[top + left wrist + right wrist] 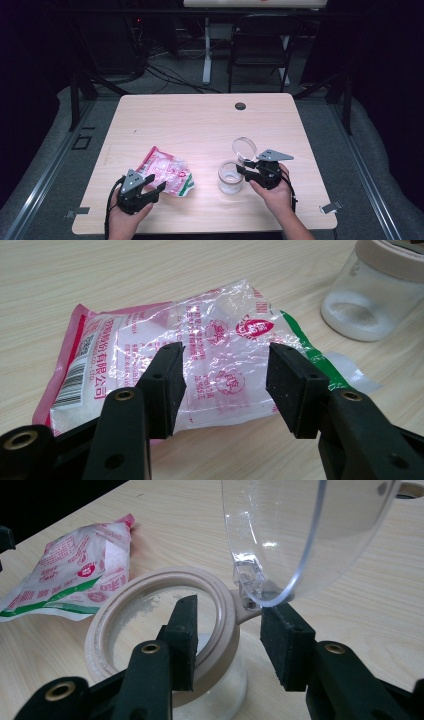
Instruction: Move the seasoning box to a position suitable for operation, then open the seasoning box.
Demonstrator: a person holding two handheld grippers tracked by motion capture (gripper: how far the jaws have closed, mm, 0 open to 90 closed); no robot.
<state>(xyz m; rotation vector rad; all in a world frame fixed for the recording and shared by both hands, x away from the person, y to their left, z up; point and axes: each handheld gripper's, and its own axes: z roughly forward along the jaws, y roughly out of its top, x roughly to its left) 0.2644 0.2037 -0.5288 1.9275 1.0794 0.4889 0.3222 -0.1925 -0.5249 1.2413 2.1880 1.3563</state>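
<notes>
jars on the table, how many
1: a clear jar with a tan rim and its clear lid flipped up, toward the table's front right, at the right tongs. The bag lies to its left.

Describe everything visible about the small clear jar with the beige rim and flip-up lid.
The small clear glass-like jar stands upright on the pale wooden table, to the right of the pink and white plastic bag. A beige ring circles its mouth, and its round transparent lid, hinged at the ring, stands tilted open. A thin layer of white powder covers the bottom. The right gripper has its jaws on either side of the rim by the hinge, one inside the mouth, one outside.
</notes>
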